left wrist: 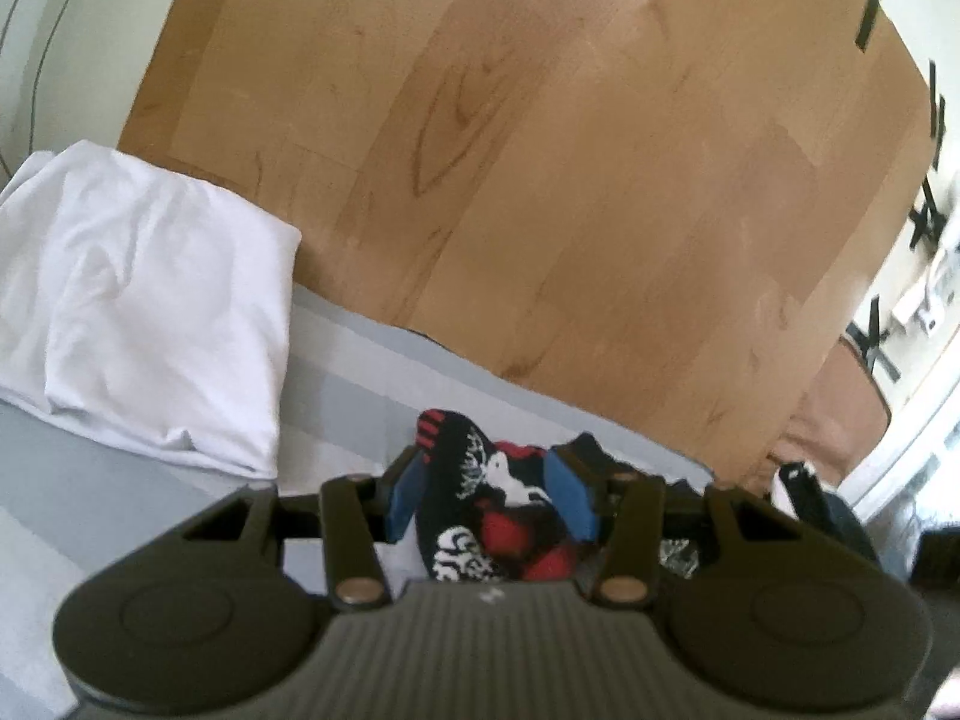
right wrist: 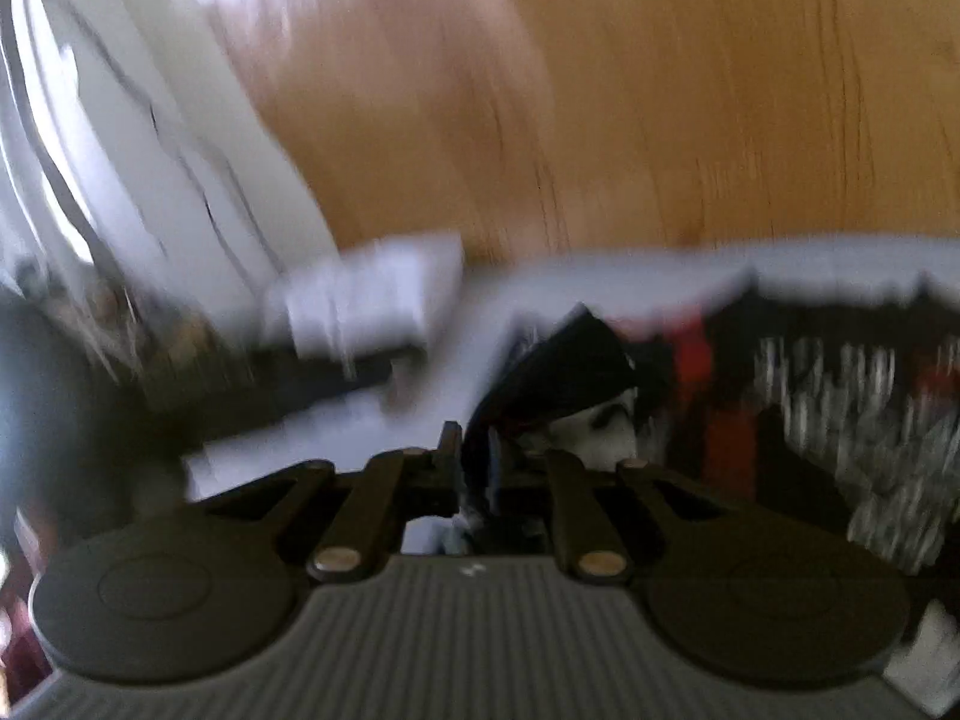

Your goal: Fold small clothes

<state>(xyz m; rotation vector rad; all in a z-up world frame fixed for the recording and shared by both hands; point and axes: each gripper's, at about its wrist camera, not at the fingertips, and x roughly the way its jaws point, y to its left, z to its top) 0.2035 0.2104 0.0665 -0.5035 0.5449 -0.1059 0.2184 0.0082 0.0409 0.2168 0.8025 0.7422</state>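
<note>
Floor (left wrist: pixel 570 180): light wood laminate, planks with visible grain and knots, fills most of the left wrist view. Near edge: a bed surface (left wrist: pixel 360 372) in pale grey, broad lighter and darker stripes, its border running diagonally against the floor. Far right: white wall or door frame (left wrist: pixel 918 420), brightly lit, daylight on it. Several short black tape strips (left wrist: pixel 870 12) along the floor's right edge, some crossed. Top left corner: pale surface with thin dark curved lines, unclear what. Right wrist view heavily motion-blurred; the same wood floor (right wrist: pixel 660 90) and grey edge only.
</note>
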